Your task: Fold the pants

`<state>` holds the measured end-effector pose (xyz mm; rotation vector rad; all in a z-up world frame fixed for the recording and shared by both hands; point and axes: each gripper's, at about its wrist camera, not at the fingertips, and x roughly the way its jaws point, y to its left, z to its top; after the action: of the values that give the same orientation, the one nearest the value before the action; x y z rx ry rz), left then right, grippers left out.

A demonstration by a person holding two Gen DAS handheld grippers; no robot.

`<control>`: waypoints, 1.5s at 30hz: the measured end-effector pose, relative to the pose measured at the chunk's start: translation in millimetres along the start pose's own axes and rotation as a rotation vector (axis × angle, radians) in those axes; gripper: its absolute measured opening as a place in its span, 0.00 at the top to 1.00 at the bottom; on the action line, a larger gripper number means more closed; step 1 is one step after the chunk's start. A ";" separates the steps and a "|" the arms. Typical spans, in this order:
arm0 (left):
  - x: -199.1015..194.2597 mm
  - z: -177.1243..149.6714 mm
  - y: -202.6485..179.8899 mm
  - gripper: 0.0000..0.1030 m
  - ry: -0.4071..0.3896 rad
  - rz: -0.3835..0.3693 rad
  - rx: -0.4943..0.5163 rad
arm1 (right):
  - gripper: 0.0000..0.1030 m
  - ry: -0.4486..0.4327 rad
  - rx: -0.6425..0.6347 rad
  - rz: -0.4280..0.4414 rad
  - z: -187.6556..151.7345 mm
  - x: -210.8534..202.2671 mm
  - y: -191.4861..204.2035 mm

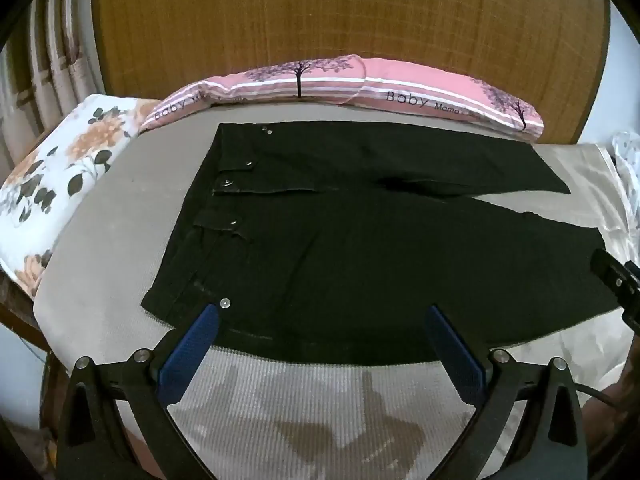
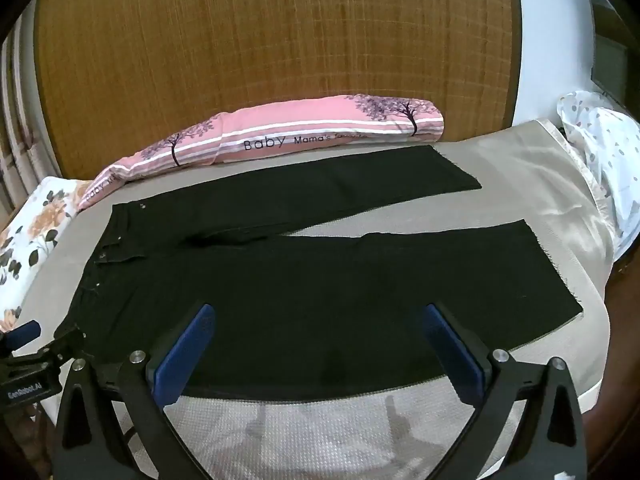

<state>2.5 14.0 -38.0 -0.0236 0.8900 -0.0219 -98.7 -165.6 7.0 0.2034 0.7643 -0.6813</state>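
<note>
Black pants (image 1: 340,240) lie flat and spread on a grey mat (image 1: 112,216), waistband with metal buttons to the left, both legs running to the right. They also show in the right wrist view (image 2: 304,280). My left gripper (image 1: 322,320) is open and empty, hovering over the near edge of the pants by the waist. My right gripper (image 2: 320,320) is open and empty over the near leg. The left gripper shows at the left edge of the right wrist view (image 2: 24,344); the right gripper shows at the right edge of the left wrist view (image 1: 616,280).
A pink striped pillow (image 1: 352,80) lies along the far edge against a wooden headboard (image 1: 320,12). A floral pillow (image 1: 52,176) is at the left. A white dotted cloth (image 2: 600,152) lies at the far right. The mat's near edge (image 2: 304,432) is below the grippers.
</note>
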 end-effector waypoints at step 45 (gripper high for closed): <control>12.2 11.1 -11.3 0.01 0.015 0.043 -0.007 | 0.00 0.013 -0.041 0.041 2.3 25.2 -4.5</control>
<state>18.6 2.5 -40.2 -0.0112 0.9050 0.0214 -87.1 -182.4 -8.6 0.1863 0.7840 -0.6257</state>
